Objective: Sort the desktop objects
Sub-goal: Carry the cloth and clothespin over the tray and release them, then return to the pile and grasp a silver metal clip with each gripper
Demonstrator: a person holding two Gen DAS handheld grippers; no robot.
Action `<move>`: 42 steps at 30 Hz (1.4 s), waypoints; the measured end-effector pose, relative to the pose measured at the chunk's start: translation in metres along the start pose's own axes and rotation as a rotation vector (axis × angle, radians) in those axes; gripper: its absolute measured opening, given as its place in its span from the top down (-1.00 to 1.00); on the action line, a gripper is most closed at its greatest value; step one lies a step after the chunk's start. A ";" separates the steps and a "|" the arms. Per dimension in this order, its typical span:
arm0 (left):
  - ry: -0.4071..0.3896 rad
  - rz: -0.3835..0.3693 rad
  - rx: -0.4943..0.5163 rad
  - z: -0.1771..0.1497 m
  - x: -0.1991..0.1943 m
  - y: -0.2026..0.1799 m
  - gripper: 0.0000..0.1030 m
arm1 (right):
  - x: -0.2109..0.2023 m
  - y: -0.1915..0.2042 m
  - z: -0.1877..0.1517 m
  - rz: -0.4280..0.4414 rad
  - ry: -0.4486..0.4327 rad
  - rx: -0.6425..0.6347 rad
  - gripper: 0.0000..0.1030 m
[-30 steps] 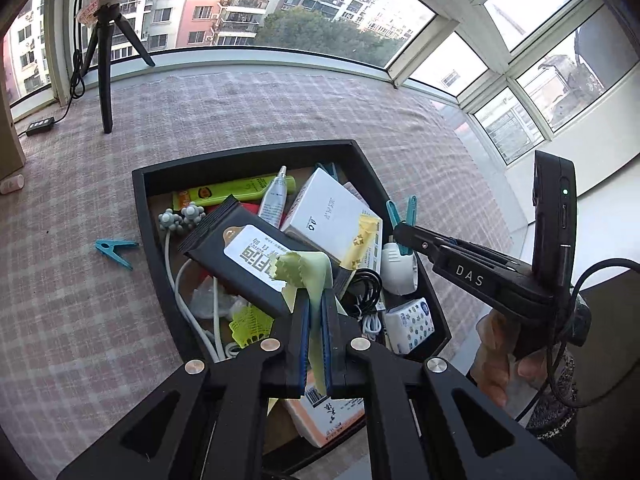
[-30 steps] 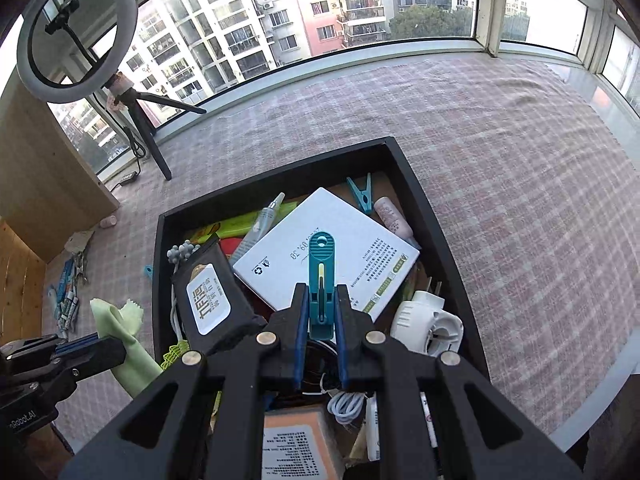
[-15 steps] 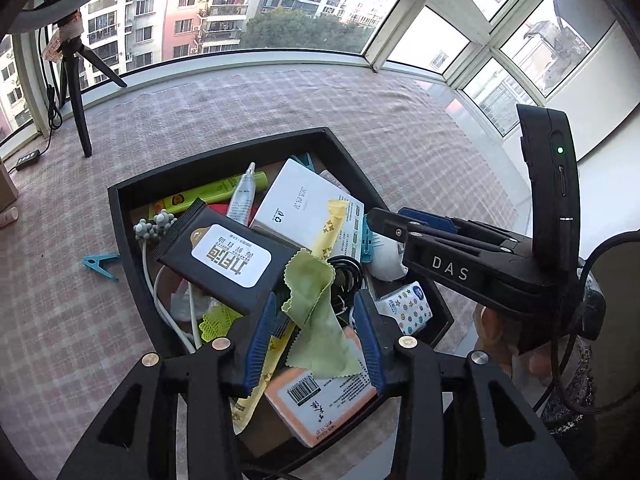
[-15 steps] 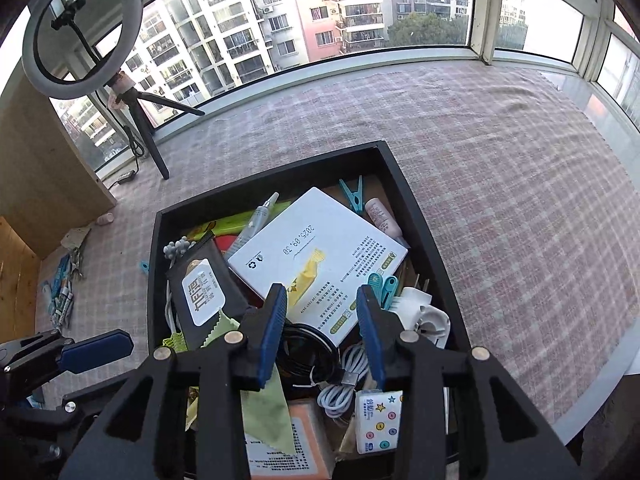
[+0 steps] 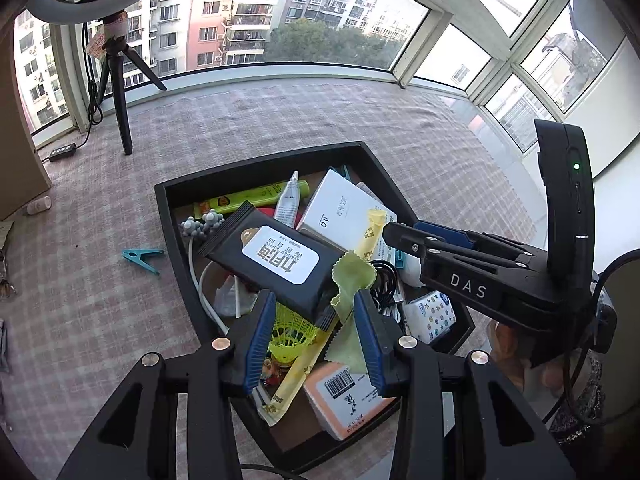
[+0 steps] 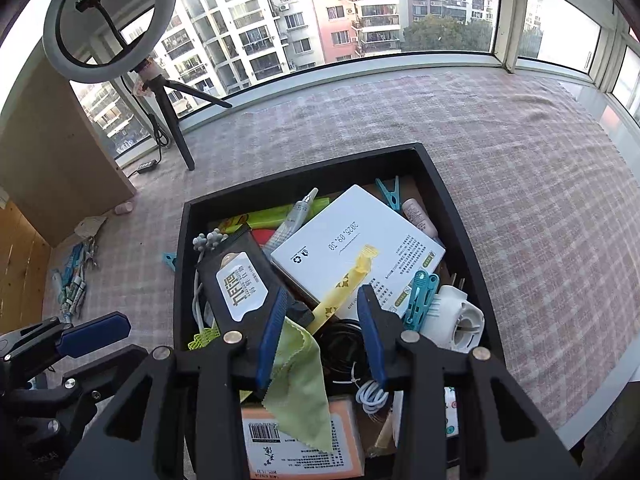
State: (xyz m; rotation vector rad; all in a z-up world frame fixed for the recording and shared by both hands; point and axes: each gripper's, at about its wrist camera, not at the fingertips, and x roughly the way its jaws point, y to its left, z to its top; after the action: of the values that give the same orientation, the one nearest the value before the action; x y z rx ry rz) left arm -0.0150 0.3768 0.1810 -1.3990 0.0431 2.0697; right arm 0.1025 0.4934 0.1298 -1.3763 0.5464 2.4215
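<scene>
Both hand-held grippers hang over the black, straight-walled tray [image 6: 448,200] at frame centre, jaws apart and clamped on nothing, which suggests each has nothing to carry and is free for the next pick. The left gripper [image 5: 314,336] frames a crumpled, soft green cleaning cloth [image 5: 352,276] lying limp on the heap, draped against a glossy black wipes pack with a white label [image 5: 276,260]. The right gripper [image 6: 320,328] stands above a coiled black cable [image 6: 340,344], with a teal plastic clothespin [image 6: 418,296] lying just to its right beside the flat white cardboard box [image 6: 356,248]. Another teal clothespin [image 5: 142,258] sits on the checked woven tablecloth [image 5: 280,120], left of the tray, apparently not yet sorted.
</scene>
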 end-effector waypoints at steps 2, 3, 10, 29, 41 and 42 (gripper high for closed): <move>-0.010 0.017 -0.011 -0.004 -0.006 0.007 0.27 | -0.003 0.008 -0.001 0.004 -0.004 -0.014 0.29; -0.015 0.021 -0.018 -0.006 -0.009 0.010 0.27 | -0.004 0.012 -0.002 0.007 -0.005 -0.020 0.29; -0.052 0.076 -0.055 -0.024 -0.033 0.039 0.12 | -0.010 0.046 -0.013 0.032 -0.002 -0.064 0.29; -0.097 0.319 -0.465 -0.143 -0.113 0.281 0.01 | 0.020 0.197 -0.047 0.136 0.054 -0.213 0.20; -0.052 0.437 -0.548 -0.222 -0.150 0.412 0.01 | 0.058 0.299 -0.080 0.229 0.123 -0.249 0.20; -0.042 0.436 -0.537 -0.224 -0.149 0.418 0.01 | 0.062 0.309 -0.082 0.235 0.129 -0.255 0.20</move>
State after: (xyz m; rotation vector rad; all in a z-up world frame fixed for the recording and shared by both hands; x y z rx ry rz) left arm -0.0099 -0.1100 0.0801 -1.7804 -0.2669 2.5991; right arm -0.0017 0.1867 0.0923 -1.6654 0.4654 2.6775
